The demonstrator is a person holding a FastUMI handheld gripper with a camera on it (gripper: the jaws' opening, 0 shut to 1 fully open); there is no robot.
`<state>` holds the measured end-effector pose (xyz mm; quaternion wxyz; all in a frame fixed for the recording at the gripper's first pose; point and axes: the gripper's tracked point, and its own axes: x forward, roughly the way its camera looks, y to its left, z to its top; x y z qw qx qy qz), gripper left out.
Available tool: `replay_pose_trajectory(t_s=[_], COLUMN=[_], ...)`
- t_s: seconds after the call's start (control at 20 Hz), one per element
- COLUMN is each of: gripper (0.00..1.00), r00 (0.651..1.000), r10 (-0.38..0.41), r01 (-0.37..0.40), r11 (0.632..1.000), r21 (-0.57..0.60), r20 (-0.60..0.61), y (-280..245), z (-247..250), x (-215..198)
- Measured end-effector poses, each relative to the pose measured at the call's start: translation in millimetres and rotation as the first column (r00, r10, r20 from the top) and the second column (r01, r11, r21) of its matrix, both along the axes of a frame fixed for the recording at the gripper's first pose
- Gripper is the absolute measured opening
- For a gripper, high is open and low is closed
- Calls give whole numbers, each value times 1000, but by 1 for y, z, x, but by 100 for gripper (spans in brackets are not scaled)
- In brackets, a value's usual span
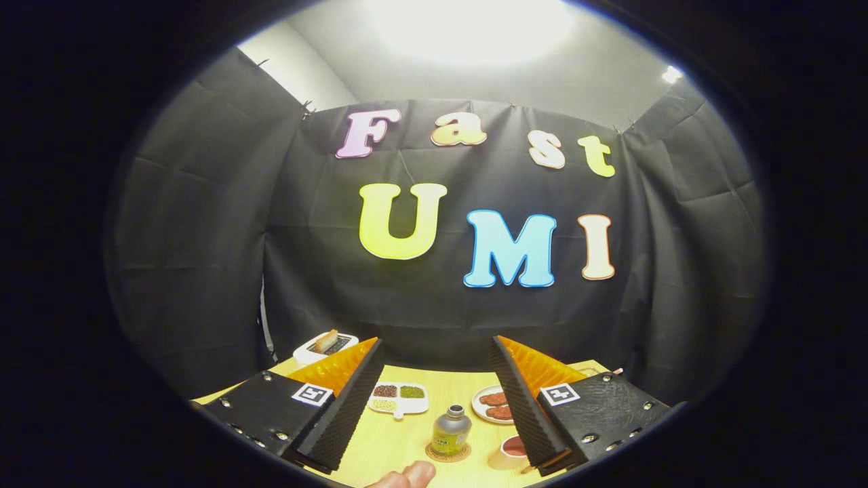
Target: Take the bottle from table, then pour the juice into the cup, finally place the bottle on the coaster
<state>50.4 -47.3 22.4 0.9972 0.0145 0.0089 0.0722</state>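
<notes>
Here the hand-held gripper [437,349] appears in the lower part of the frame with its two fingers spread wide apart, released and grasping nothing. The bottle [450,430] stands upright on the round coaster [448,453], low in the frame and slightly right of centre, in the gap between the two fingers and clear of both. The cup [510,453] sits on the table [400,440] just right of the bottle, close against the inner edge of the right finger, and shows a reddish content. Beyond the bottle, a divided white dish [399,398] with dark, green and pale fillings lies toward the left finger, and a plate [494,405] bearing brown patties lies toward the right finger, partly hidden by it. A white toaster [324,347] holding a slice of bread stands at the far left of the table, behind the left finger. A person's fingertip [405,476] enters at the bottom centre of the frame, near the coaster.
</notes>
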Motion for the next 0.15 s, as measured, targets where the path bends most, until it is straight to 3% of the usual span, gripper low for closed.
replay_pose_trajectory(t_s=[0.15], gripper=[96], r00=[1000], r10=[0], r01=[0], r11=[1000], r21=[-10], r20=[-17], y=[-4], z=[-9], x=[-2])
